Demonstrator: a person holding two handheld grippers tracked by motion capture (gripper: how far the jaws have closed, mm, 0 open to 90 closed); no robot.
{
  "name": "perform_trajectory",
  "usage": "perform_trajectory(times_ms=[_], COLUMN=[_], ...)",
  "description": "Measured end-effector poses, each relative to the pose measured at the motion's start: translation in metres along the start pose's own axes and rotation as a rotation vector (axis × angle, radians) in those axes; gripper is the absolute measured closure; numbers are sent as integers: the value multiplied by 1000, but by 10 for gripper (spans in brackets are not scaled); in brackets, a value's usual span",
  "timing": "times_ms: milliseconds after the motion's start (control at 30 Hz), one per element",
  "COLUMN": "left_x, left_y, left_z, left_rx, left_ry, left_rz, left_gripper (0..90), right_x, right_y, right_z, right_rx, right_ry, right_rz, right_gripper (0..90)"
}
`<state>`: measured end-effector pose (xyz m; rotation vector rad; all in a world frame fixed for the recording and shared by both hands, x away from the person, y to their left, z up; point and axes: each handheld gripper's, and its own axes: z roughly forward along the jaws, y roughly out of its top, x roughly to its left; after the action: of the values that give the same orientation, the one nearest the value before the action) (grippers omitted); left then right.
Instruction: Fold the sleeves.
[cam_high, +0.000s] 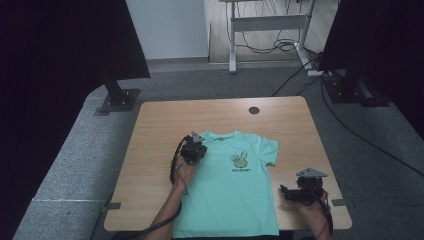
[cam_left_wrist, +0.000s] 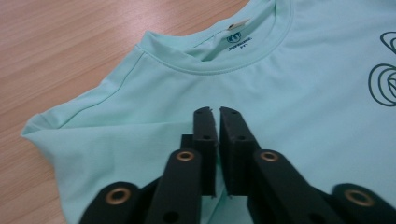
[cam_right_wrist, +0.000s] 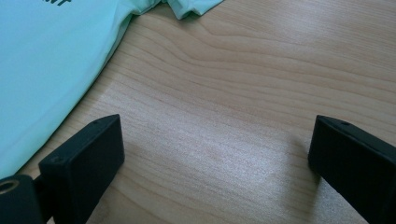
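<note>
left claw (cam_left_wrist: 217, 112) nearly closed over t-shirt (cam_left_wrist: 289, 107), gripping nothing; right claw (cam_right_wrist: 212, 154) wide open

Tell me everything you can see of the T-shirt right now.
The T-shirt is mint green, of thin knit cloth, lying flat and face up on the wooden table, collar away from the person. It has a ribbed round neck with a label inside, short sleeves and a small dark chest print. Its hem reaches the table's near edge. The left tool, jaws nearly together, is over its shoulder.
</note>
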<state>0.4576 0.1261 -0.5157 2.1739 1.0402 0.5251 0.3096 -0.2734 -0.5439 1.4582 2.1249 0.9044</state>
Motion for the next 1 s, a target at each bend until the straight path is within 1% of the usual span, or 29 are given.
perform_trajectory(times_ms=[100, 200, 267, 433, 533, 567, 600, 700, 800, 900, 933, 1000], left_x=[-2, 0, 4, 18, 26, 32, 32, 40, 47, 50, 52, 54], left_y=[0, -2, -4, -12, -17, -21, -21, -28, -36, -40, -42, -45], left_z=[-10, -15, -21, -35, -43, -47, -47, -52, -57, -58, -58, -56], left_rx=[-9, -13, -16, -25, -28, -33, -33, -38, -42, -48, -47, -40], left_ry=[4, 7, 7, 1, -1, -7, -7, -22, -24, -27, -38, -46], left_rz=[22, 26, 22, -13, -30, -50, -50, -82, -106, -118, -135, -149], left_gripper=[731, 694, 669, 601, 575, 562, 555, 536, 533, 531, 527, 522], right_x=[0, 0, 0, 0, 0, 0, 0, 0, 0, 0, 0, 0], right_y=[0, 0, 0, 0, 0, 0, 0, 0, 0, 0, 0, 0], right_z=[0, 0, 0, 0, 0, 0, 0, 0, 0, 0, 0, 0], right_rx=[0, 0, 0, 0, 0, 0, 0, 0, 0, 0, 0, 0], right_ry=[0, 0, 0, 0, 0, 0, 0, 0, 0, 0, 0, 0], right_rz=[0, 0, 0, 0, 0, 0, 0, 0, 0, 0, 0, 0], right_gripper=[29, 28, 29, 28, 28, 28, 28, 28, 28, 28, 28, 28])
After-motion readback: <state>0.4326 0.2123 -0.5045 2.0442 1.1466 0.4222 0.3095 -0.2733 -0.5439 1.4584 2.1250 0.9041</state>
